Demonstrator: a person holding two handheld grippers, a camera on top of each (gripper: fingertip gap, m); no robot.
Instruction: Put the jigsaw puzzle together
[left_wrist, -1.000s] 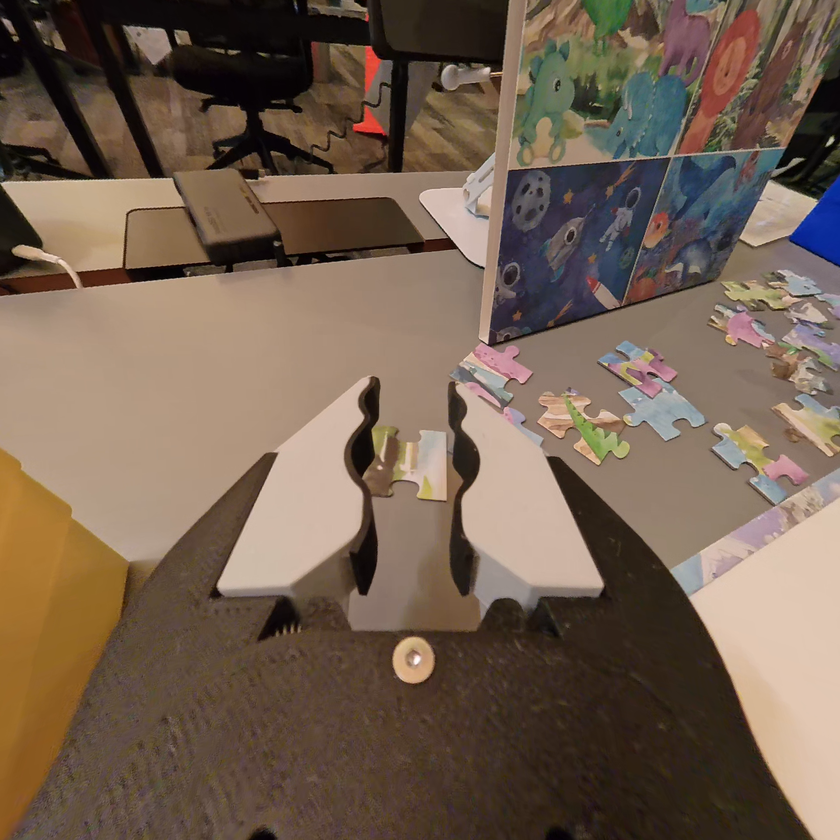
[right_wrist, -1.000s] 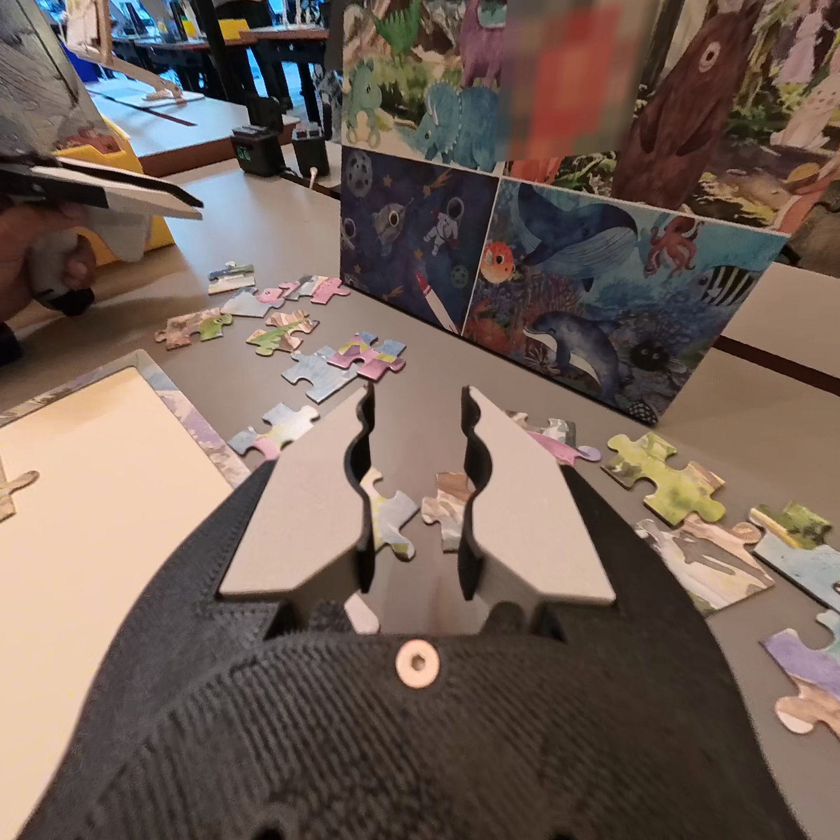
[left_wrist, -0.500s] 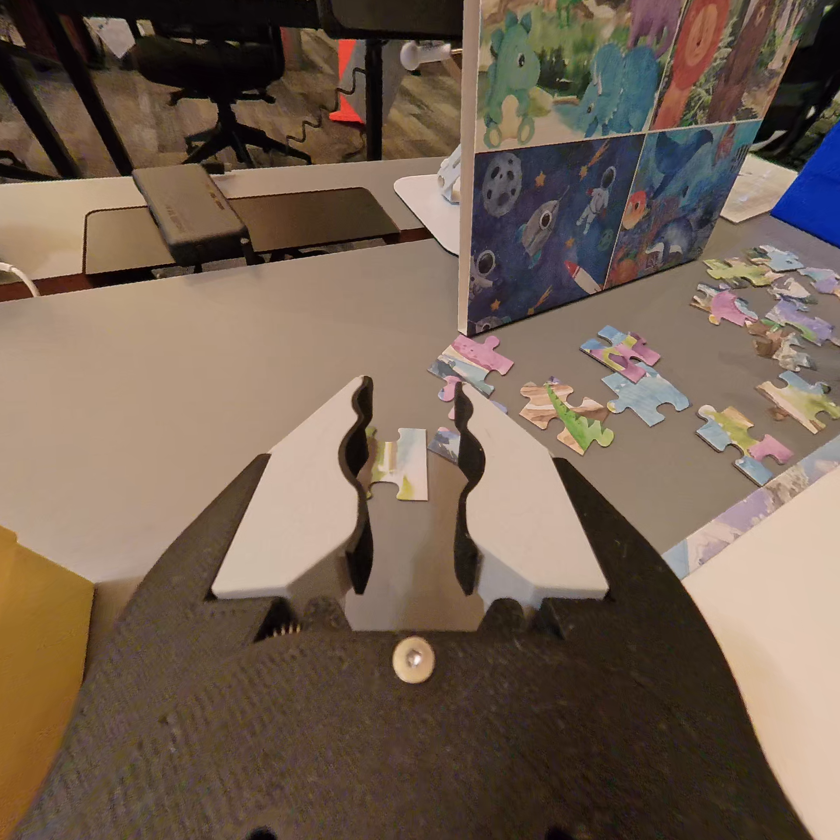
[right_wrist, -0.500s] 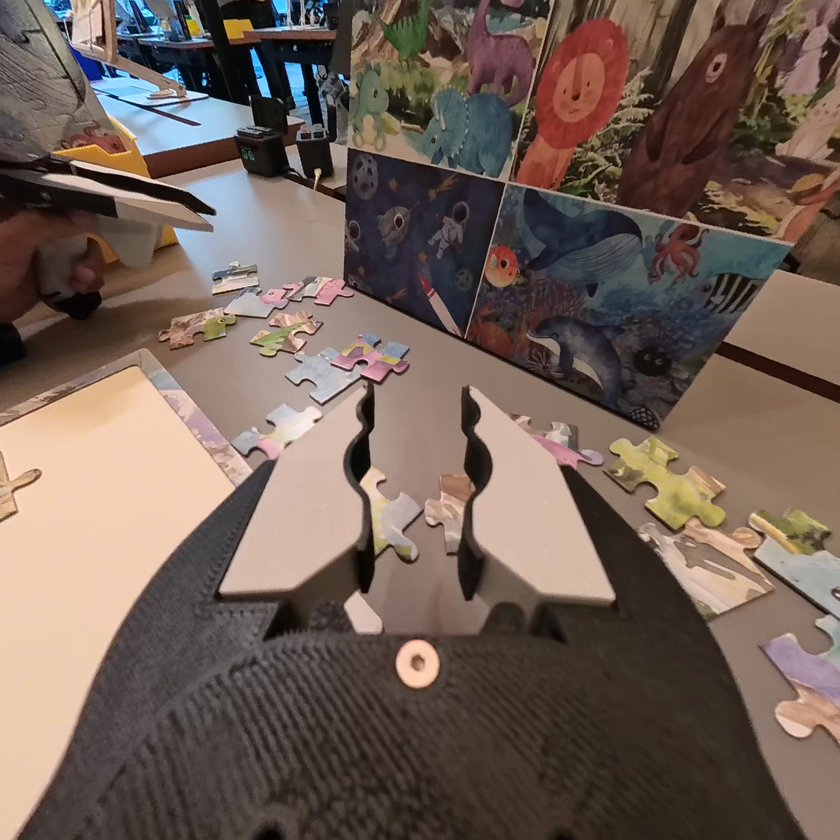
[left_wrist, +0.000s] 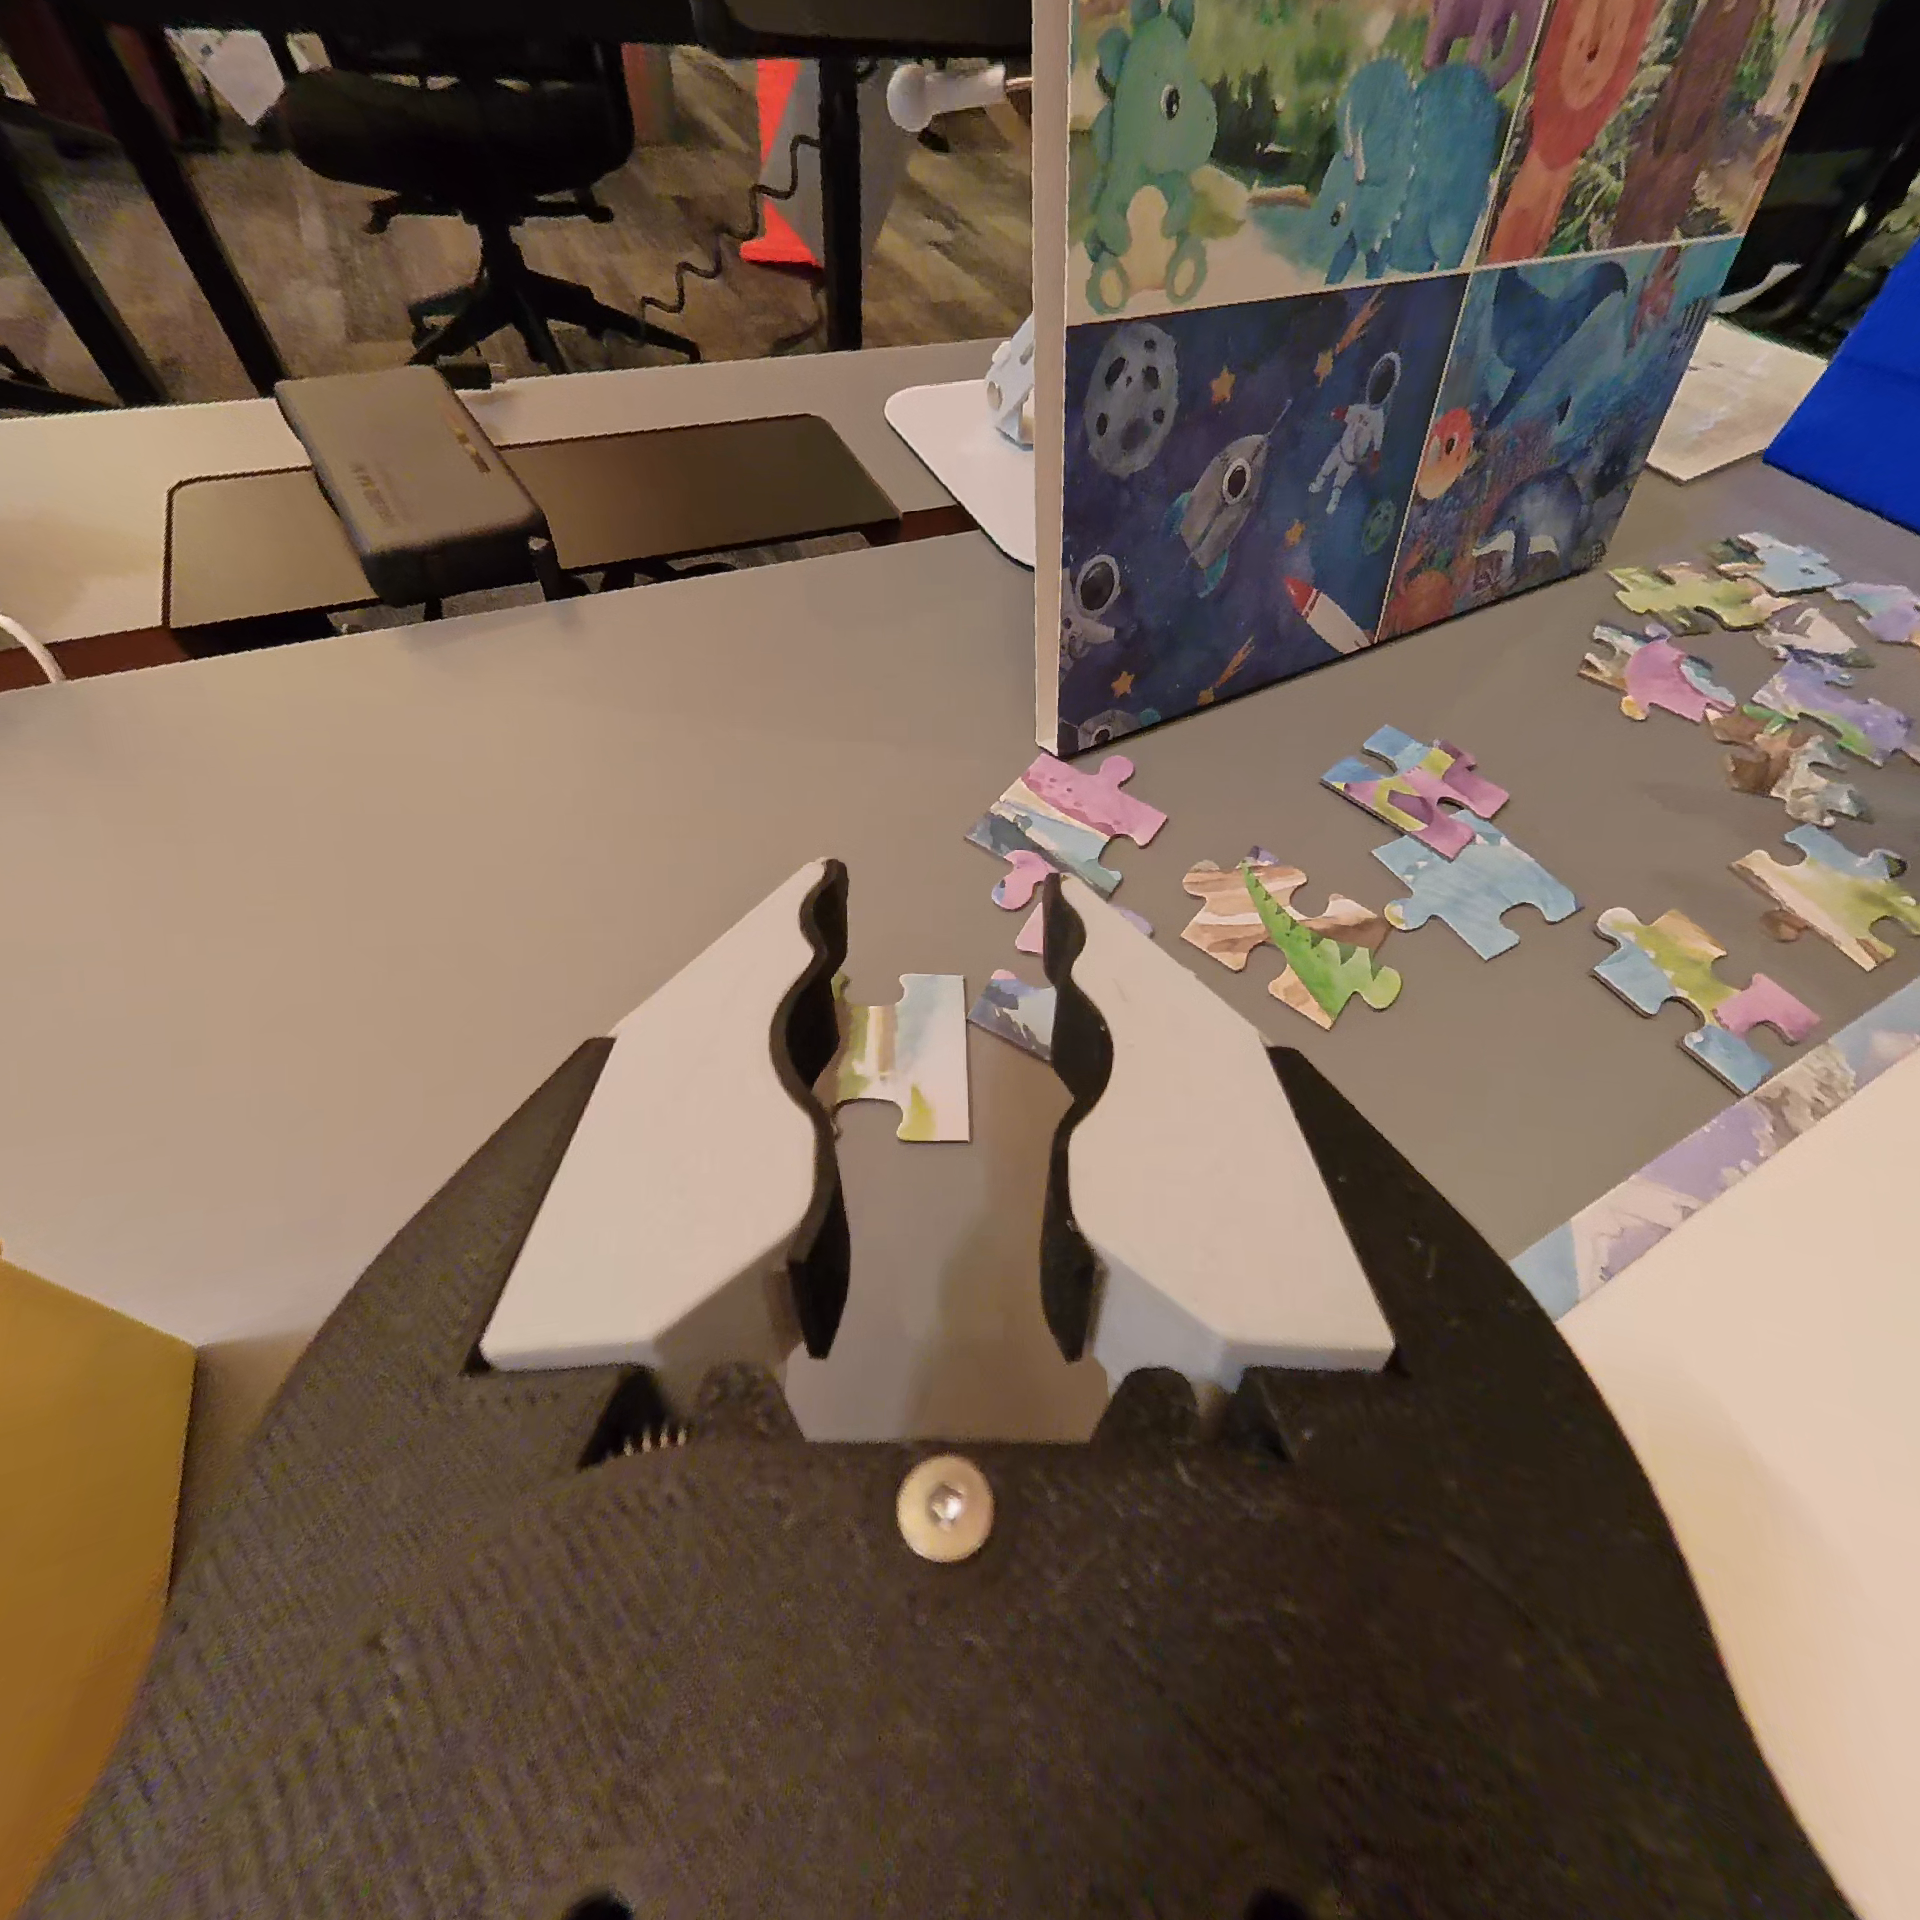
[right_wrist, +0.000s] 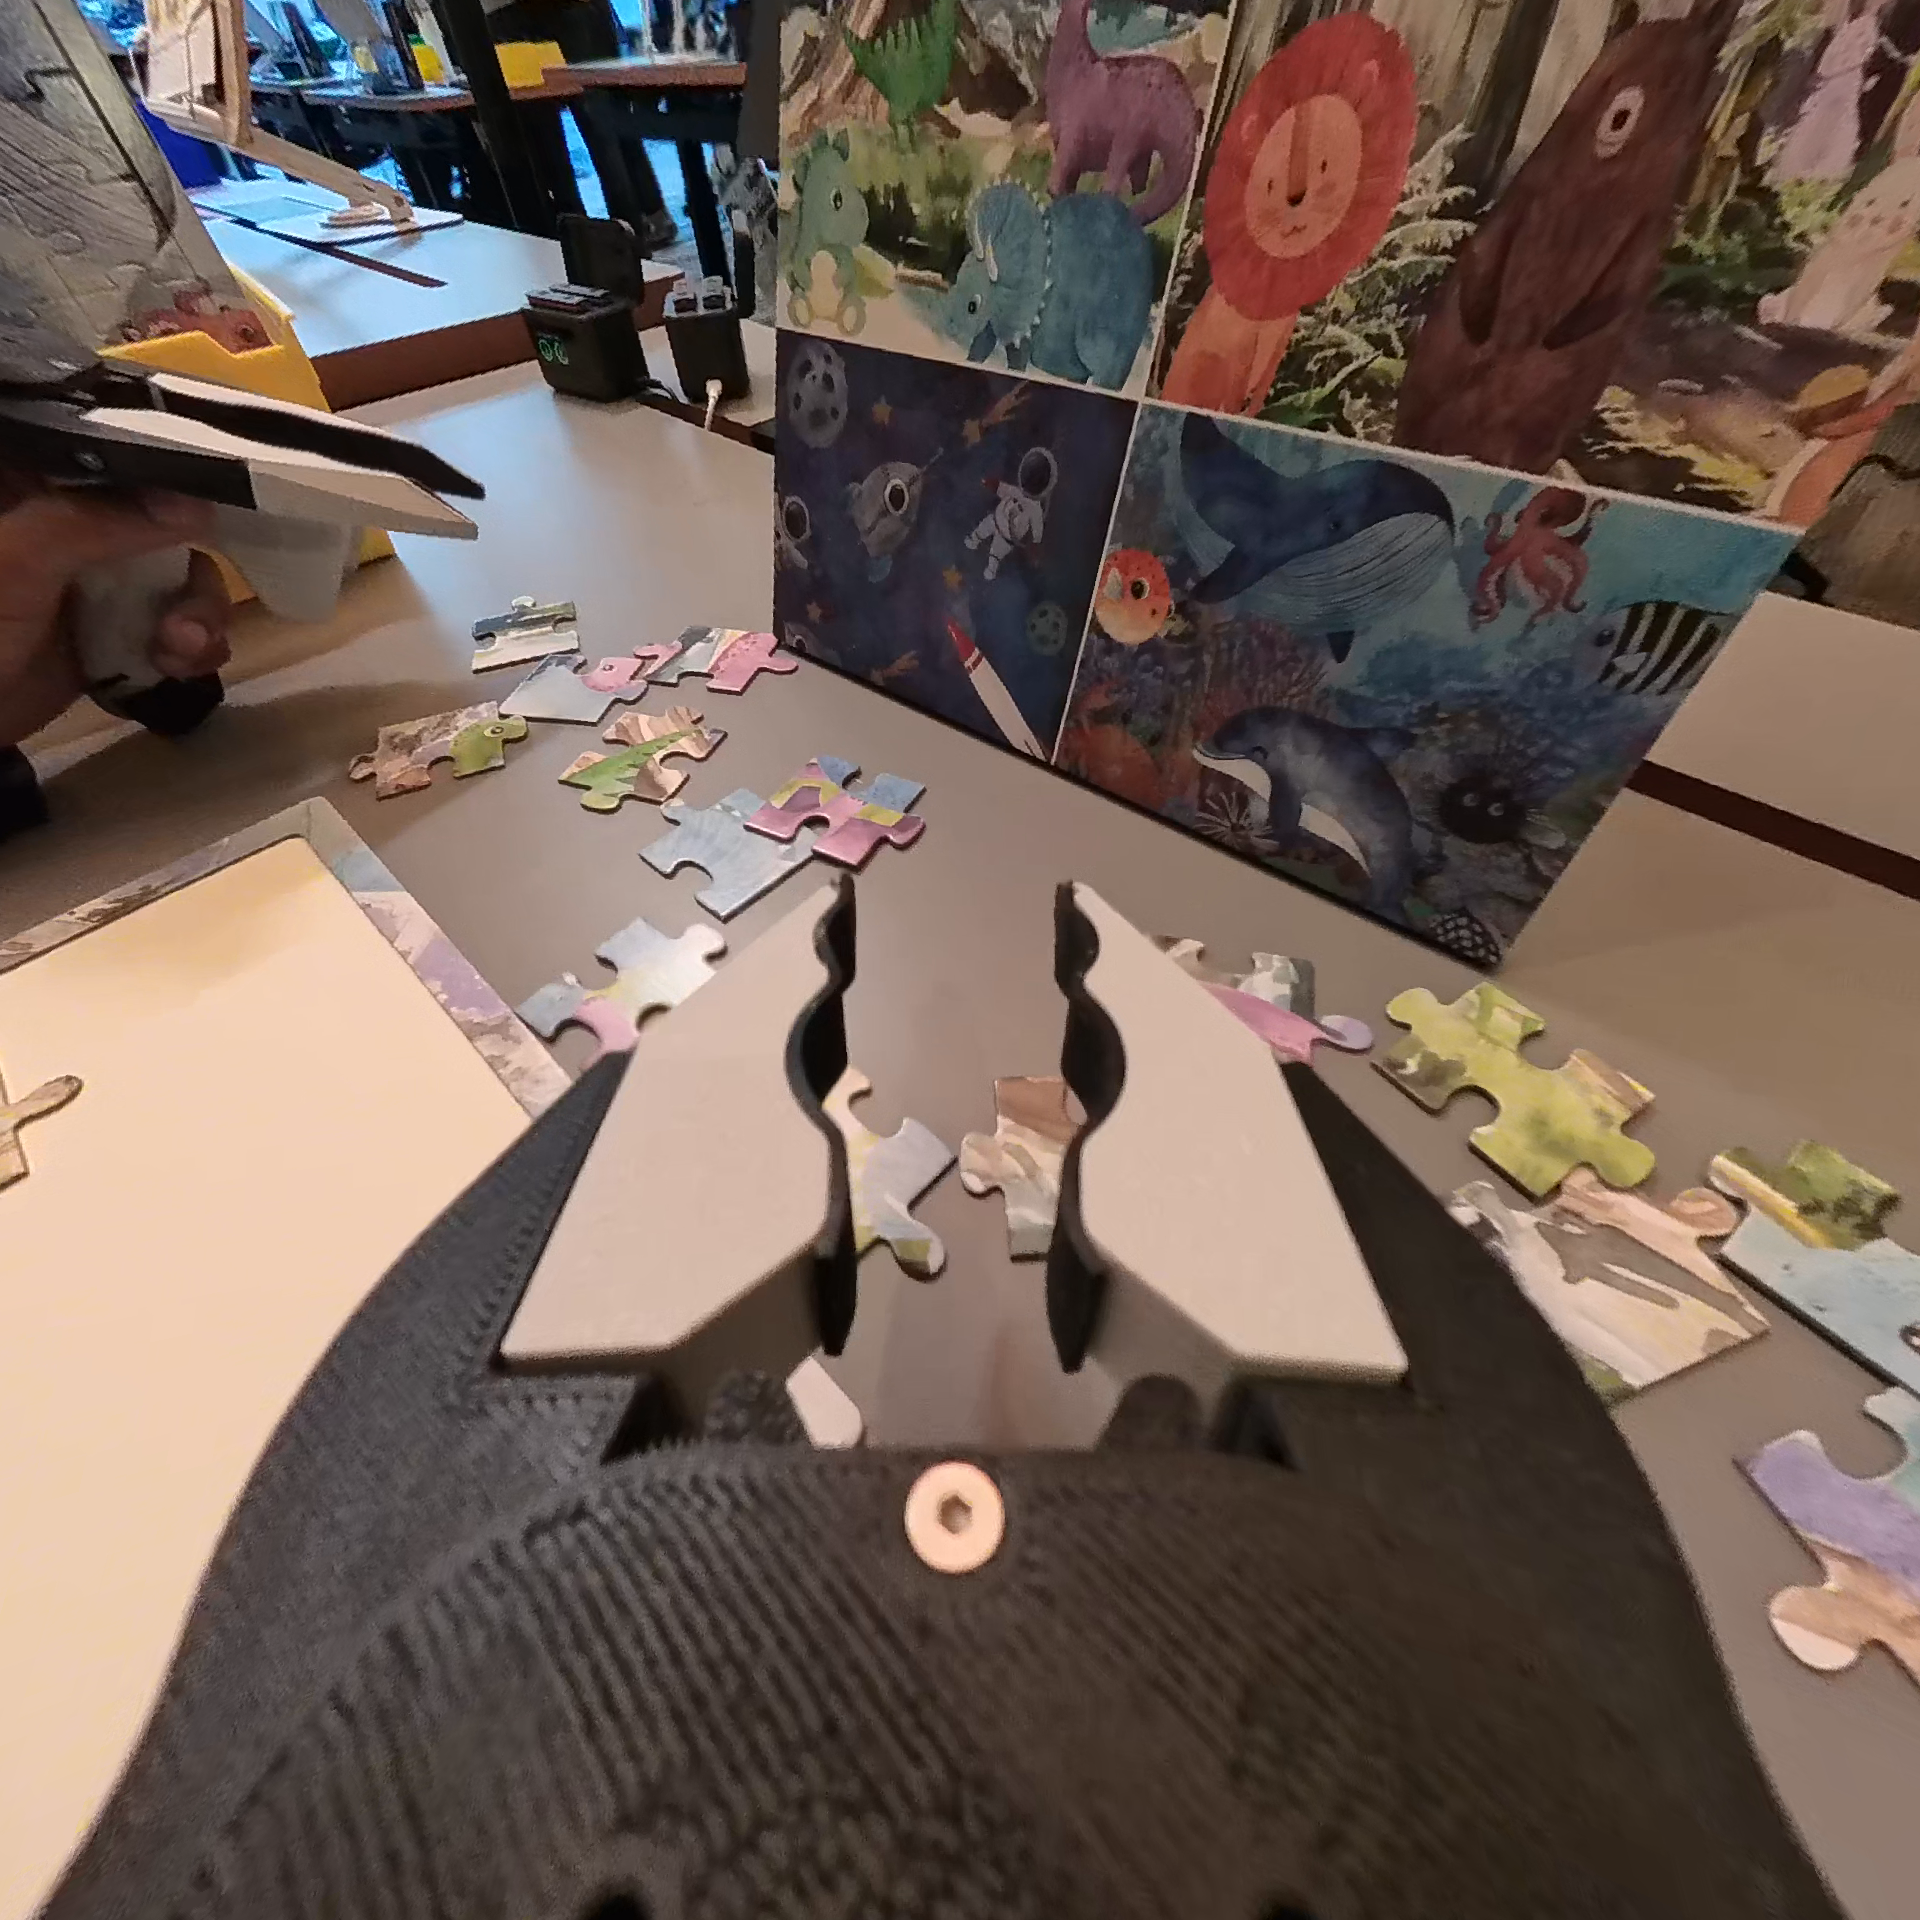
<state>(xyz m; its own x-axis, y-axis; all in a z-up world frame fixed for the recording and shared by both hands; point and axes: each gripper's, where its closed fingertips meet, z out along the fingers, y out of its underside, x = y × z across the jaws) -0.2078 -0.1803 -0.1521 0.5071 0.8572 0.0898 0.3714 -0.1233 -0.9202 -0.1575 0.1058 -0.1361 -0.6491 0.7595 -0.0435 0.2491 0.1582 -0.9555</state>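
Observation:
Loose jigsaw pieces lie on the grey table (left_wrist: 416, 935). My left gripper (left_wrist: 943, 878) is open and empty, held above a green, white and blue piece (left_wrist: 909, 1060) that shows between its fingers, nearer the left one. A pink piece (left_wrist: 1075, 816) and a green dinosaur piece (left_wrist: 1294, 940) lie just right of it. My right gripper (right_wrist: 954, 888) is open and empty over two pieces, one pale blue (right_wrist: 899, 1174) and one brown (right_wrist: 1023, 1148). The puzzle tray (right_wrist: 447, 987) lies left of it with one piece (right_wrist: 26, 1117) inside. The left gripper (right_wrist: 364, 488) also shows in the right wrist view.
The upright picture box (right_wrist: 1247, 520) stands behind the pieces; it also shows in the left wrist view (left_wrist: 1299, 468). A yellow object (left_wrist: 73, 1558) sits at the left edge. More pieces (right_wrist: 1522, 1091) lie to my right gripper's right. A black device (left_wrist: 405, 478) rests on the far table. Tip to tip, the grippers are about 30 cm apart.
The left gripper's fingers have opened a little wider and the view has shifted slightly, so the piece sits nearer the left finger. The right gripper has barely moved.

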